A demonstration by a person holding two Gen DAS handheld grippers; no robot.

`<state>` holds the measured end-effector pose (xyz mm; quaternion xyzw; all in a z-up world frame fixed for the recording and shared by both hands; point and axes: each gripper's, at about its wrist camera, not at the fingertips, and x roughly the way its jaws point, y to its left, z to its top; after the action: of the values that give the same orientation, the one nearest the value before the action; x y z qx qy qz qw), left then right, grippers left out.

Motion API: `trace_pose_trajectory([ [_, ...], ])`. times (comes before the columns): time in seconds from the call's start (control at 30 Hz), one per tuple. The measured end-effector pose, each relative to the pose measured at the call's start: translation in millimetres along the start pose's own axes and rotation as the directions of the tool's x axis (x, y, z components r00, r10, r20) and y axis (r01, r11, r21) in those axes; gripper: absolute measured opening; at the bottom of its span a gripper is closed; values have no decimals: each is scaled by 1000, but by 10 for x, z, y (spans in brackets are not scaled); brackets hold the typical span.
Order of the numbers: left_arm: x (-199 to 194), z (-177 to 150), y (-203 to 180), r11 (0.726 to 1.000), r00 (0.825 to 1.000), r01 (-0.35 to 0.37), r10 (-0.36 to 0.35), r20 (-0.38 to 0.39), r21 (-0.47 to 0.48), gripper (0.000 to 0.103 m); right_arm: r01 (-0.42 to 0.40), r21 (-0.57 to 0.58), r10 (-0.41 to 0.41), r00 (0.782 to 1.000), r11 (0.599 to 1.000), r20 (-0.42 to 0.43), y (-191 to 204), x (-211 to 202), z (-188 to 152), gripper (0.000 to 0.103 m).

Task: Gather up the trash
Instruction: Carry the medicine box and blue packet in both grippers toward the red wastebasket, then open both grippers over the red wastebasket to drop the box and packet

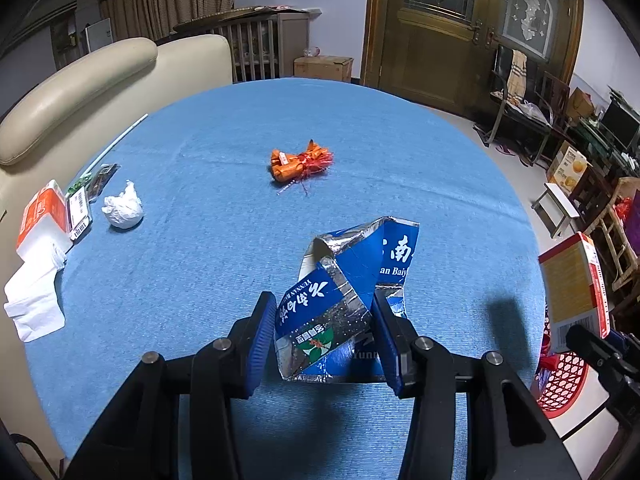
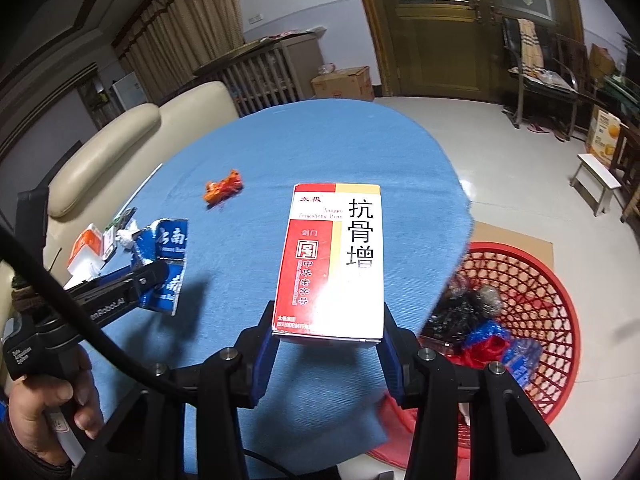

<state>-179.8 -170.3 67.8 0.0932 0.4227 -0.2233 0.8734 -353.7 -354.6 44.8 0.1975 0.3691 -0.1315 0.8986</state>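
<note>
While my left tongs clench the crumpled blue foil-lined carton above the blue desk, my right tongs grip the red-and-white cardboard medicine box, presumably bound for the red plastic basket on the floor right; farther off lies an orange wrapper.

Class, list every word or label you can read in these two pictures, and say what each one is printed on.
"抗骨增": white and red medicine box, held in the right gripper.
"太极": same box, top red band.
"YUNNAN BAI": crushed blue and silver carton in the left gripper, partly hidden.
"nRobot.AI": left gripper's arm, cut off.
Box's small print, its barcode, and the orange tissue pack: too small to read.
</note>
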Motion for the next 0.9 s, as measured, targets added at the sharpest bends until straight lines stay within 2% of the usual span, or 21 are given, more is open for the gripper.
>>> trace_pose_trajectory([
  [0.17,24,-4,-78,1000,1000,6,-6,-6,16,49,40,45,-40,999,998,5,-242,-50,-26,48],
  [0.33,3,11,-168,999,1000,21,-21,0,35,49,113,98,-115,993,989,13,-577,-136,-61,48],
  [0.6,-47,75,-638,988,995,97,-100,11,122,49,228,180,-235,972,957,17,-1135,-333,-117,48],
  [0.9,-137,88,-1283,951,981,184,-193,11,250,49,240,204,-238,971,949,-33,-1381,-222,-183,49],
])
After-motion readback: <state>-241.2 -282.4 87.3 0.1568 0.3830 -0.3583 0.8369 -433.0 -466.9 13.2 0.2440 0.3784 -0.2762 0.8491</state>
